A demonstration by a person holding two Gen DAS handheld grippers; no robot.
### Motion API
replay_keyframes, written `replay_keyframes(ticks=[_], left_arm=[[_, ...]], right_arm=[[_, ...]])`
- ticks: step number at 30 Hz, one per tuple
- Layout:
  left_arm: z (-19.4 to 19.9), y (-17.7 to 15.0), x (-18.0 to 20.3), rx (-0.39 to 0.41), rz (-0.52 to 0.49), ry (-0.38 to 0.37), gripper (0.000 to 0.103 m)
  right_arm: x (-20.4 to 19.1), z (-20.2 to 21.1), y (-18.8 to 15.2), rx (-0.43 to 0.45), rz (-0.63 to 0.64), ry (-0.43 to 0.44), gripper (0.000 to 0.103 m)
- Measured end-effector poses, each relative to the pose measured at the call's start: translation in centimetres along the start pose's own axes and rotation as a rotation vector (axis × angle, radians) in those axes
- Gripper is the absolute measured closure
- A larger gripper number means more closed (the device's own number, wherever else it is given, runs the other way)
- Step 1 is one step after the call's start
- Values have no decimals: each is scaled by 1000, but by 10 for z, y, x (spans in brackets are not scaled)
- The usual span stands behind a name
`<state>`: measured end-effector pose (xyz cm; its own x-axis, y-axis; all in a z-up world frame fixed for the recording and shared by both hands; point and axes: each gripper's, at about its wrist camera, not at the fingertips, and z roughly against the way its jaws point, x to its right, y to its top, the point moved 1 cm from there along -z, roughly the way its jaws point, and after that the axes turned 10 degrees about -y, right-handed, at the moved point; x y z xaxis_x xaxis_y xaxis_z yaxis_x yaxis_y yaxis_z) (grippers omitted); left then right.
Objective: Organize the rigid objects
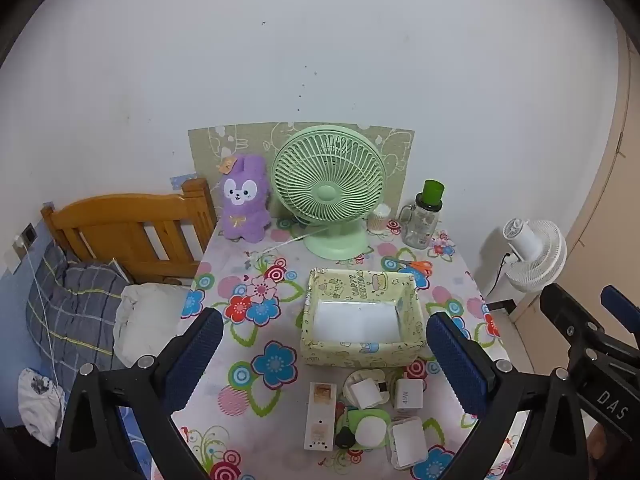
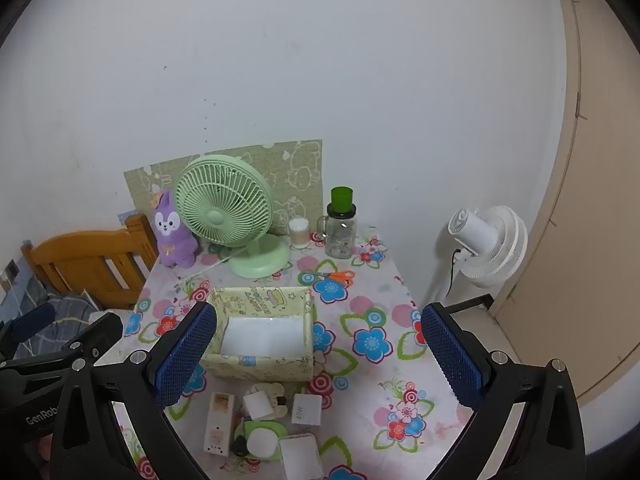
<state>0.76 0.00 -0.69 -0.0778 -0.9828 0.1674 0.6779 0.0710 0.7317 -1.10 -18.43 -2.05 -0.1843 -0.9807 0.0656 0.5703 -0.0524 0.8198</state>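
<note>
- My left gripper [image 1: 324, 344] hangs over the table [image 1: 240, 256] with its jaws spread wide, holding nothing and touching nothing.
- My right gripper [image 2: 319, 344] is just as wide, also empty.
- The yellow box [image 1: 360, 320] sits open mid-table, white bottom bare.
- The small white chargers [image 1: 409, 394] and a long white power strip [image 1: 320, 416] lie clustered just in front of the box, near the table's close edge.

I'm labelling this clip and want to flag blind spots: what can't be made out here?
- Left wrist view: print on the long white box, too small.
- Left wrist view: small black item beside the round white piece, shape unclear.
- Right wrist view: flat white case, near end cut by the frame edge.
</note>
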Motion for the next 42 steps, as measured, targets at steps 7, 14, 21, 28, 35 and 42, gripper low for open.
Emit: replay_keyframes(ticks=[7, 14, 21, 28, 35, 42], left_arm=[[0, -4, 2, 31, -27, 28, 0], [1, -4, 4, 13, -22, 33, 0], [3, -3, -1, 14, -14, 23, 0], [8, -3, 0, 25, -21, 36, 0], [9, -7, -1, 24, -15, 36, 0], [11, -9, 1, 26, -16, 33, 0]], right_arm=[[-1, 1, -5, -6, -10, 12, 0], [-6, -1, -11, -14, -7, 41, 0], [-4, 4, -7, -10, -9, 48, 0], [-4, 6, -5, -1, -4, 47, 0], [-3, 9, -4, 0, -7, 50, 0], [3, 8, -3, -13, -26, 63, 0]])
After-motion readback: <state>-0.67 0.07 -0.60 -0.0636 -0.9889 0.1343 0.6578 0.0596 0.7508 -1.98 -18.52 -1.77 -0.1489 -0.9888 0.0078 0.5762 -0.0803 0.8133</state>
